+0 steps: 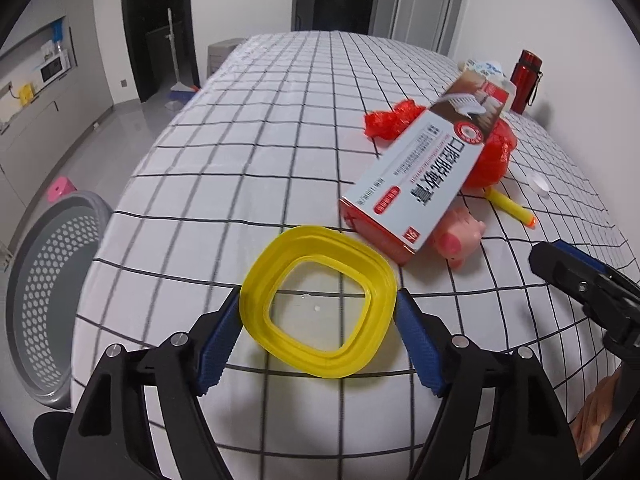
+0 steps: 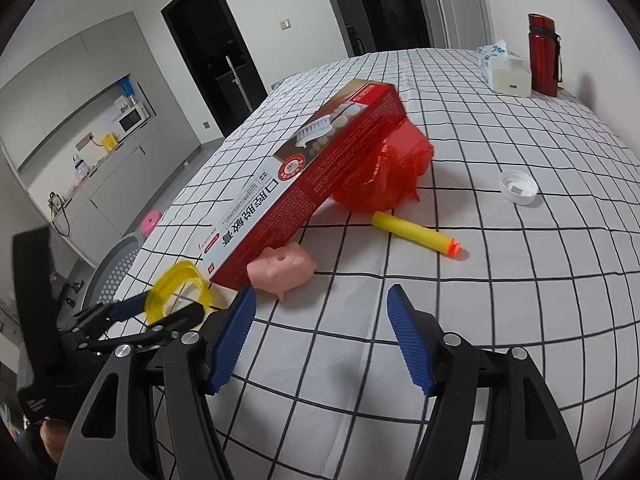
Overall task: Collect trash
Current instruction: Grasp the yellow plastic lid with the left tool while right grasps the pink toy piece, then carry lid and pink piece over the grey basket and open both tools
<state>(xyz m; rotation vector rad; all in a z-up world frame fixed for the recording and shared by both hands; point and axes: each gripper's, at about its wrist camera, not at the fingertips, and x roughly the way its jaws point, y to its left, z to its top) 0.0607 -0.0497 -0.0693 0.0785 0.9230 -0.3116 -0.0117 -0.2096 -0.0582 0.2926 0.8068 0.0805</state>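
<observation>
A yellow plastic ring [image 1: 320, 360] sits between the blue pads of my left gripper [image 1: 319, 296], which press on its left and right edges. In the right wrist view the yellow ring [image 2: 176, 274] stands tilted up off the checked tablecloth in my left gripper [image 2: 160, 312]. Behind it a long toothpaste box [image 1: 416, 168] leans on a crumpled red plastic bag [image 1: 492, 156]. My right gripper [image 2: 320, 292] hangs open over bare cloth just in front of a pink pig toy [image 2: 282, 268], with nothing between its fingers.
A yellow foam dart [image 2: 416, 234] and a white cap [image 2: 518, 187] lie right of the box. A tissue pack [image 2: 506, 68] and red bottle [image 2: 542, 56] stand at the far right. A grey perforated basket [image 1: 48, 280] sits on the floor, left of the table.
</observation>
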